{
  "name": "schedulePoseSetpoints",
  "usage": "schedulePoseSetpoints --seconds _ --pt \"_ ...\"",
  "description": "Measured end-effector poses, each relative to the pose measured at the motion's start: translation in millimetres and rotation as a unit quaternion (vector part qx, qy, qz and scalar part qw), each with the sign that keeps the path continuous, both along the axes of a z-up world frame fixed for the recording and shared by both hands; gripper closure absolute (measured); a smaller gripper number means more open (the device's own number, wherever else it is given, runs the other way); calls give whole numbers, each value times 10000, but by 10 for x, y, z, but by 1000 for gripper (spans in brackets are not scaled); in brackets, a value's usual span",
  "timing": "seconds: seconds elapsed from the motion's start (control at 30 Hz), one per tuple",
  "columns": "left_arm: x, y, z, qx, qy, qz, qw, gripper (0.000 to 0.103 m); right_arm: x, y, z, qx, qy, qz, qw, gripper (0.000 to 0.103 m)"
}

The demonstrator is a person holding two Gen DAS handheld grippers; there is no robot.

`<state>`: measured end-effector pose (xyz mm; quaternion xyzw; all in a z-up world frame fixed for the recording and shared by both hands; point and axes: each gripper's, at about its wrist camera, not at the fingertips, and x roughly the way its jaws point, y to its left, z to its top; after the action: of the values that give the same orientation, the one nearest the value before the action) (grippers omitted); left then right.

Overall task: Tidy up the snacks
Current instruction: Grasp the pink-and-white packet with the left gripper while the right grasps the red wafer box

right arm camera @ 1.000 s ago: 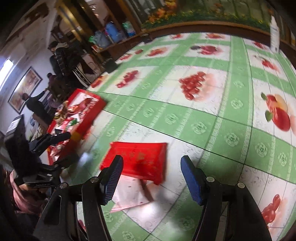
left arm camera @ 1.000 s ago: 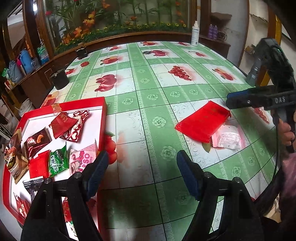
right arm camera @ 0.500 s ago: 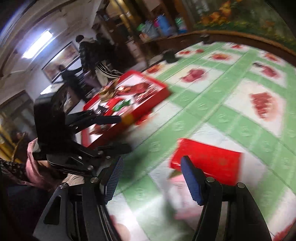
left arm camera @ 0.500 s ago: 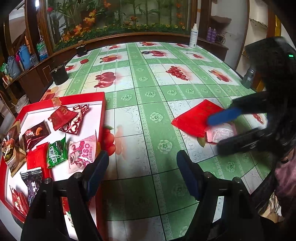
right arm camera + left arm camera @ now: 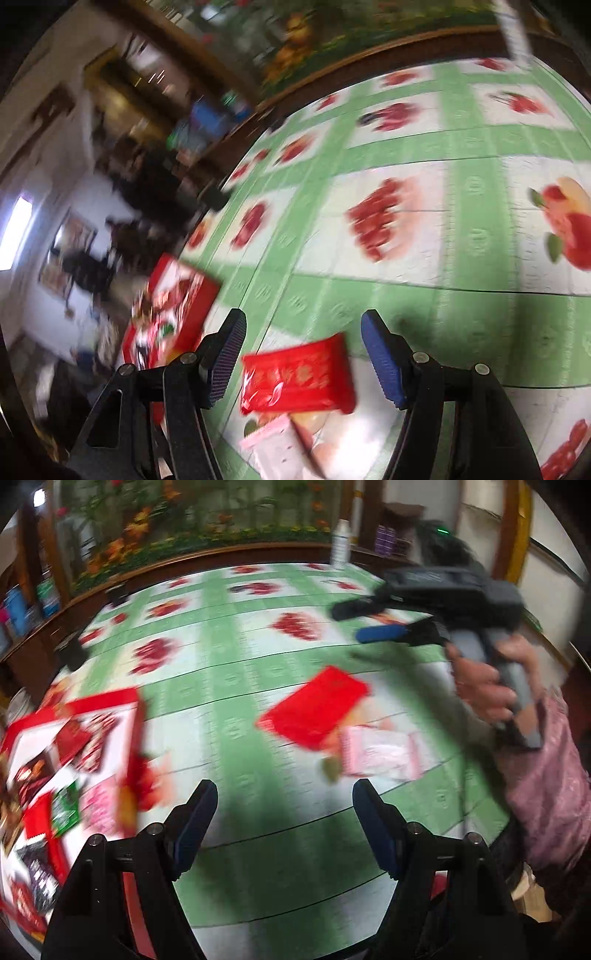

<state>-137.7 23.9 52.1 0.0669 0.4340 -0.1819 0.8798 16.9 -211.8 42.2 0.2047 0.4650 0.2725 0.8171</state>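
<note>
Both views are blurred, so the packets in the red tray (image 5: 92,705), at nine o'clock in the left wrist view, are hard to make out. The red packet (image 5: 297,374) lies on the green tablecloth (image 5: 258,664) and seems to overlap the pink packet (image 5: 275,448) at its six o'clock. The right gripper (image 5: 301,363) hovers spread around it without touching; the left gripper (image 5: 284,827) is spread and empty.
</note>
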Motion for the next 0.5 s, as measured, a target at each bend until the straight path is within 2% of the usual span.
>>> schedulePoseSetpoints --seconds 0.13,0.27,0.33,0.4,0.5 --pt "112 -270 -7 -134 190 -39 9997 28 39 -137 -7 -109 32 -416 9991 35" --pt "330 -436 -85 -434 618 371 9965 28 -12 -339 116 -131 -196 -752 9969 35" --pt "449 -512 -113 -579 673 555 9945 28 -26 -407 157 -54 -242 -830 9962 35" --pt "510 -582 -158 -476 724 742 9935 28 -30 -452 169 11 -264 -877 9958 35" --pt "511 -673 -227 -322 706 653 9948 27 -29 -477 184 14 -264 -931 9953 35"
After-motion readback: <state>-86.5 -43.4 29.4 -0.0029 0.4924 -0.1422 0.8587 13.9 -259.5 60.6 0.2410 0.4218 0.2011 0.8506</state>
